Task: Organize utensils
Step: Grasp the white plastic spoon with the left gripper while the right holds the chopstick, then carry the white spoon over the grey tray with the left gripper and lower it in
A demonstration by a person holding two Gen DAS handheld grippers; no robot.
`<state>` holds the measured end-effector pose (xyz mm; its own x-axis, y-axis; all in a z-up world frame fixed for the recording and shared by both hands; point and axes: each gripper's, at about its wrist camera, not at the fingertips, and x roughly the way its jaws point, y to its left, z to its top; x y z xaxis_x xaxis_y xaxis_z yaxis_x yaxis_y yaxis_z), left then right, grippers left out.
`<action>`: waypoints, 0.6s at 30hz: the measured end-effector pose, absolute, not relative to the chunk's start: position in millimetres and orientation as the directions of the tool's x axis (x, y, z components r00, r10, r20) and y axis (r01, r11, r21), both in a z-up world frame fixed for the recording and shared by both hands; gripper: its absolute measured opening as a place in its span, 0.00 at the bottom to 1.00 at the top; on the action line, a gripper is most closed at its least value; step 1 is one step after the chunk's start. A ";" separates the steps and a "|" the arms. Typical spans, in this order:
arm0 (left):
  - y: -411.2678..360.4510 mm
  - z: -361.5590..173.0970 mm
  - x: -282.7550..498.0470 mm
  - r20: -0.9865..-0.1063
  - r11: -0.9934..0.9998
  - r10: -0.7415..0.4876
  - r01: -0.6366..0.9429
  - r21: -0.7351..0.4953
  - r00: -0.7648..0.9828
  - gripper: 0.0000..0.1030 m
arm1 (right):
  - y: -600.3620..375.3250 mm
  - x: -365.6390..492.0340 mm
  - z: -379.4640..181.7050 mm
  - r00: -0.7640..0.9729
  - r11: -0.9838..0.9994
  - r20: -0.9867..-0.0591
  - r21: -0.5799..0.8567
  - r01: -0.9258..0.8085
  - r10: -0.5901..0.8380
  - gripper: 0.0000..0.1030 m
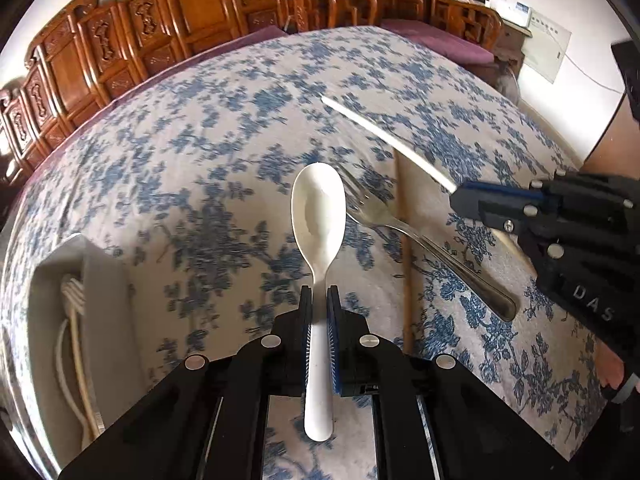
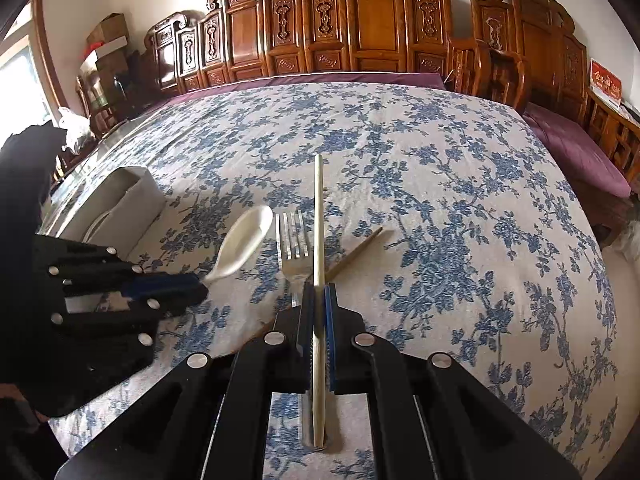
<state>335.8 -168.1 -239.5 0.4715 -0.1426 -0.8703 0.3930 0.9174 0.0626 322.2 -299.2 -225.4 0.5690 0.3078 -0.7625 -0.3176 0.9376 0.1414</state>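
Observation:
My left gripper (image 1: 319, 296) is shut on the handle of a white ceramic spoon (image 1: 319, 208), whose bowl points away from me over the flowered cloth. The right wrist view shows the same spoon (image 2: 244, 240) at the left, with the left gripper (image 2: 202, 285) behind it. My right gripper (image 2: 319, 292) is shut on a pale chopstick (image 2: 319, 208), held above the cloth; the left wrist view has that chopstick (image 1: 384, 132) slanting up-left from the right gripper (image 1: 456, 196). A metal fork (image 1: 420, 244) (image 2: 294, 240) and a brown wooden chopstick (image 1: 406, 240) (image 2: 360, 250) lie on the cloth between the grippers.
A white utensil holder (image 1: 100, 300) (image 2: 132, 196) stands at the table's left edge with pale utensils inside. Carved wooden chairs (image 2: 360, 20) and purple cushions (image 2: 580, 152) line the far and right sides. The blue-flowered tablecloth (image 2: 460, 220) stretches to the right.

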 end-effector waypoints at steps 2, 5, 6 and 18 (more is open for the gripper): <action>-162.4 -231.9 333.9 -0.864 0.920 -0.141 0.385 0.066 0.484 0.07 | -295.0 319.8 -223.4 0.570 0.936 -0.761 0.139 -0.323 0.310 0.06; -151.8 -220.4 330.4 -0.854 0.925 -0.134 0.373 0.074 0.502 0.07 | -287.6 314.6 -218.9 0.570 0.930 -0.754 0.152 -0.333 0.328 0.06; -147.8 -215.9 329.2 -0.851 0.927 -0.133 0.368 0.075 0.509 0.07 | -285.0 312.8 -217.1 0.568 0.928 -0.751 0.160 -0.336 0.336 0.06; -95.4 -178.2 316.6 -0.822 0.946 -0.099 0.308 0.096 0.561 0.07 | -252.8 290.2 -194.7 0.587 0.906 -0.722 0.130 -0.403 0.365 0.06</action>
